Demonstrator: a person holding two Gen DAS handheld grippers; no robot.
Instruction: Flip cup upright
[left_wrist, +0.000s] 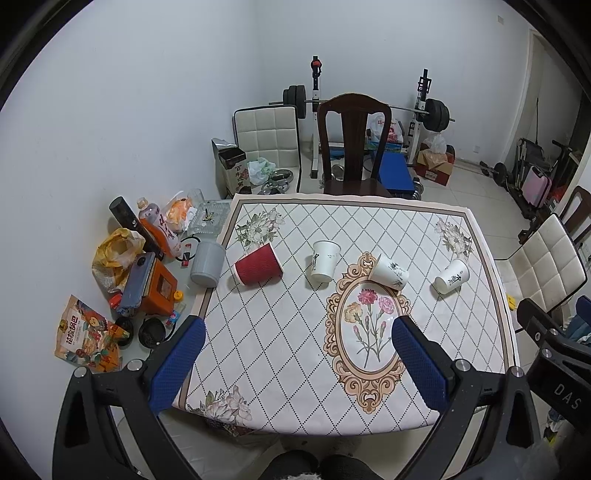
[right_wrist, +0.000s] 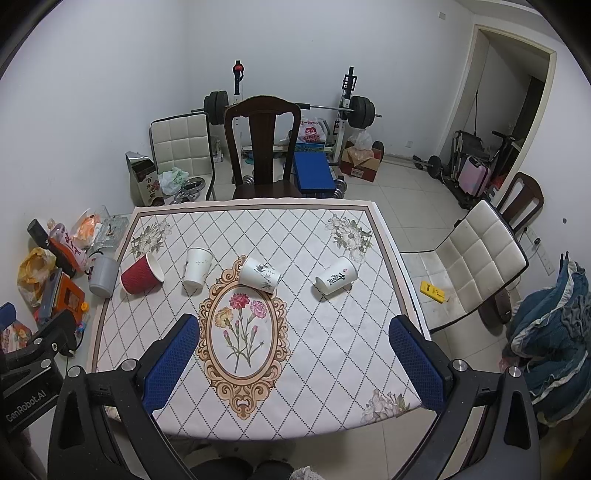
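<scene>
Several paper cups sit in a row across the table (left_wrist: 280, 347) (right_wrist: 332, 354). A red ribbed cup (left_wrist: 258, 264) (right_wrist: 142, 273) lies on its side at the left. A white cup (left_wrist: 323, 260) (right_wrist: 197, 267) stands upright beside it. A white cup with dark plant print (left_wrist: 388, 272) (right_wrist: 259, 274) lies tipped near the oval flower pattern. A white cup with black characters (left_wrist: 451, 276) (right_wrist: 335, 275) lies on its side at the right. My left gripper (left_wrist: 299, 325) and right gripper (right_wrist: 294, 323) are open, empty, held above the near table edge.
A grey cup (left_wrist: 207, 263), bottles, snack bags and an orange box (left_wrist: 158, 291) crowd the left ledge. A dark wooden chair (left_wrist: 352, 144) stands behind the table, a white padded chair (right_wrist: 476, 262) at the right. Gym gear lines the back wall.
</scene>
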